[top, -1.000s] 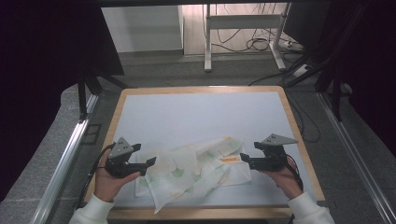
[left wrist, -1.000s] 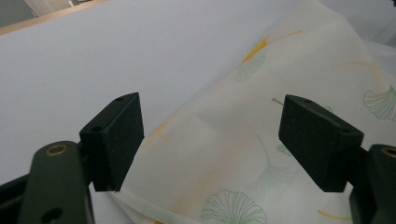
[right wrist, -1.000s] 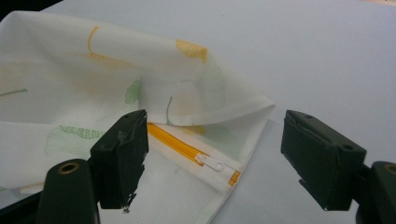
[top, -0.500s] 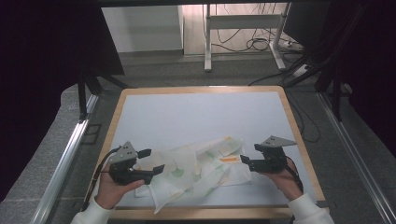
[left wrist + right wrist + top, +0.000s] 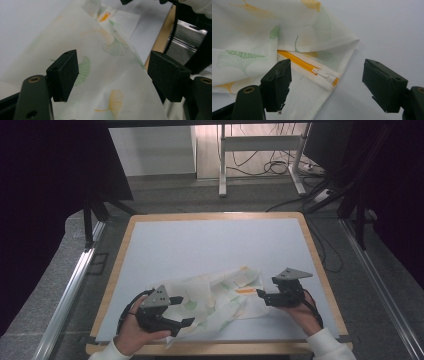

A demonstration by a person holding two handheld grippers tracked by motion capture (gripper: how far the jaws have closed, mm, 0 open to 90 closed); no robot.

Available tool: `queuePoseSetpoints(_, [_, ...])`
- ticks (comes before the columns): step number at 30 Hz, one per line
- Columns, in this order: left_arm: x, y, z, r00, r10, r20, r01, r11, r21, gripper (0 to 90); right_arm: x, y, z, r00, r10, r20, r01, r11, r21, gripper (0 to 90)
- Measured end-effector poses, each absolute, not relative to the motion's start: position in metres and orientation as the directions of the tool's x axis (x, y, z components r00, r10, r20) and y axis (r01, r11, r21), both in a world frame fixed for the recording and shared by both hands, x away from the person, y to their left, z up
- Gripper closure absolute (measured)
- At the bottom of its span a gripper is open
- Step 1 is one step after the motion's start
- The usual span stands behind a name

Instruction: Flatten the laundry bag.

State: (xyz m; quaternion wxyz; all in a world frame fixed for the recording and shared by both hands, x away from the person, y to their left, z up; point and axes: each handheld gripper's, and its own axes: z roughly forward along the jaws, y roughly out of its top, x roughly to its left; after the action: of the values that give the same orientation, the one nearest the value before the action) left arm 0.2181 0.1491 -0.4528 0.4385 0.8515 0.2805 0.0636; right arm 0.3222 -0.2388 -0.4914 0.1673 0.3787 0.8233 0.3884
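A white mesh bag [image 5: 220,295] printed with green and orange leaves lies crumpled on the pale table top [image 5: 210,245], near the front edge. Its orange zipper [image 5: 304,63] with a white pull [image 5: 322,73] runs along the right end. My left gripper [image 5: 182,311] is open at the bag's front left corner, and the printed fabric [image 5: 100,37] lies under and between its jaws [image 5: 113,72]. At the bag's right edge my right gripper [image 5: 261,296] is open too, with the zipper end lying between its jaws [image 5: 325,82].
A wooden rim [image 5: 320,270] frames the table top. Metal rails [image 5: 70,290] run along both sides on the grey floor. Behind the table are desk legs [image 5: 222,165] and loose cables [image 5: 280,167].
My left gripper has moved toward the front edge and to the right, onto the bag's corner. The right gripper has hardly moved.
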Motion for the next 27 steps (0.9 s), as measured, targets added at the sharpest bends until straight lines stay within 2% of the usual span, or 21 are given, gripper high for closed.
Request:
queuePoseSetpoints(7, [0.206,0.130,-0.453,0.863,0.492,-0.118,0.407,-0.536,0.740,25.1,0.323,-0.239,-0.492,-0.652,0.758,0.015,0.496,0.411,0.765,23.6])
queuePoseSetpoints(10, [0.205,0.121,-0.464,0.855,0.511,-0.087,0.416,-0.577,0.703,34.5,0.323,-0.240,-0.492,-0.649,0.761,0.015,0.499,0.410,0.763,23.6])
queuePoseSetpoints(11, [0.205,0.118,-0.468,0.857,0.507,-0.091,0.423,-0.591,0.687,34.5,0.323,-0.240,-0.492,-0.649,0.761,0.015,0.499,0.410,0.763,23.6])
queuePoseSetpoints(12, [0.207,0.115,-0.473,0.861,0.498,-0.105,0.432,-0.607,0.667,46.3,0.323,-0.240,-0.492,-0.649,0.761,0.013,0.497,0.411,0.764,23.5])
queuePoseSetpoints(13, [0.207,0.115,-0.473,0.861,0.498,-0.105,0.432,-0.607,0.667,54.1,0.323,-0.240,-0.492,-0.649,0.760,0.012,0.496,0.412,0.764,23.6])
queuePoseSetpoints(14, [0.207,0.115,-0.475,0.862,0.497,-0.106,0.435,-0.615,0.658,54.1,0.323,-0.240,-0.492,-0.649,0.760,0.012,0.496,0.412,0.764,23.6])
queuePoseSetpoints(15, [0.208,0.115,-0.475,0.862,0.495,-0.109,0.438,-0.619,0.652,61.3,0.323,-0.240,-0.492,-0.650,0.760,0.011,0.496,0.413,0.764,23.6])
queuePoseSetpoints(16, [0.210,0.117,-0.475,0.862,0.489,-0.133,0.448,-0.611,0.653,75.3,0.323,-0.240,-0.493,-0.649,0.761,0.011,0.496,0.412,0.764,23.6])
queuePoseSetpoints(17, [0.210,0.117,-0.475,0.862,0.489,-0.133,0.448,-0.611,0.653,80.7,0.323,-0.240,-0.493,-0.649,0.761,0.011,0.496,0.412,0.764,23.6])
queuePoseSetpoints(24, [0.219,0.132,-0.475,0.848,0.510,-0.146,0.460,-0.569,0.682,89.4,0.322,-0.241,-0.491,-0.656,0.755,0.008,0.484,0.412,0.772,23.6])
queuePoseSetpoints(27, [0.223,0.136,-0.475,0.843,0.518,-0.147,0.463,-0.560,0.687,89.7,0.322,-0.241,-0.491,-0.659,0.752,0.008,0.479,0.411,0.775,23.6])
